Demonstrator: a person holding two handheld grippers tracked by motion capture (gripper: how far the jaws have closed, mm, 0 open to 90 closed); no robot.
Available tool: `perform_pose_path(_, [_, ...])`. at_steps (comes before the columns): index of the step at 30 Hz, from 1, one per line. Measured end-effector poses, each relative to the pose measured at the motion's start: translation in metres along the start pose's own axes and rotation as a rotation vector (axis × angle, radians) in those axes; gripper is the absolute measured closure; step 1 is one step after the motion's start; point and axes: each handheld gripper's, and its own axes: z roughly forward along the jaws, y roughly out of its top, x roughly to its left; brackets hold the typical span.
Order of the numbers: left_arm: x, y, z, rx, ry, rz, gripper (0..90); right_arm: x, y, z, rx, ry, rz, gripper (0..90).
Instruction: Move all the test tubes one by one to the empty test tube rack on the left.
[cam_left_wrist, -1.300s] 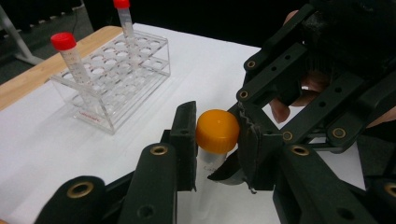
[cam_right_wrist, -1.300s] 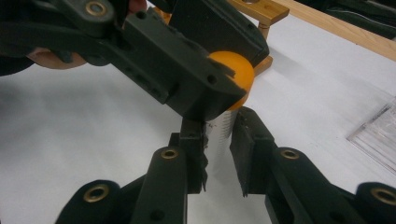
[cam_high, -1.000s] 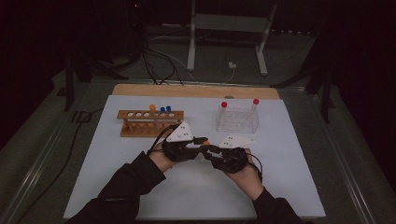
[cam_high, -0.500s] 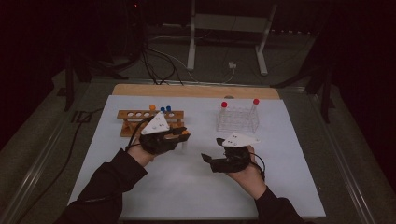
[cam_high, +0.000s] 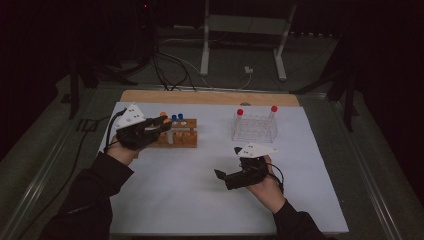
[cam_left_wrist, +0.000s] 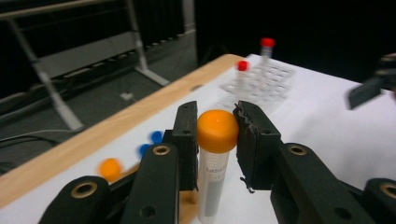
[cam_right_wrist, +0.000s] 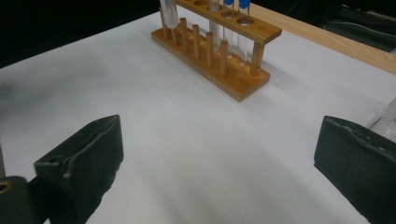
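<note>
Your right gripper (cam_high: 222, 178) had just opened, empty; your left gripper (cam_high: 162, 123), clamped on the orange-capped tube (cam_left_wrist: 215, 161), carried it to the wooden rack (cam_high: 181, 136).

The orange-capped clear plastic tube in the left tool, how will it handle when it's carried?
The orange-capped clear plastic tube looks empty, so probably light. Its smooth round wall may slip or pivot between the pads, which grip just at the cap. Laid down, it would likely roll.
</note>
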Motion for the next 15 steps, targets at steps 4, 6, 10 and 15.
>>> perform_pose_path(4, [0.013,0.001,-0.003,0.002,0.046,-0.010,71.8,0.000,0.000,-0.001,-0.013,0.009,0.002,0.0])
perform_pose_path(6, [0.019,0.001,-0.003,-0.002,0.066,-0.012,71.8,-0.001,0.001,-0.002,-0.016,0.009,0.000,0.0])
perform_pose_path(10, [0.028,0.003,-0.002,-0.009,0.108,-0.009,71.8,-0.001,0.001,-0.003,-0.014,0.002,-0.004,0.0])
perform_pose_path(15, [0.041,0.003,0.002,-0.013,0.164,-0.021,71.8,-0.002,0.000,-0.003,-0.011,0.001,0.002,0.0])
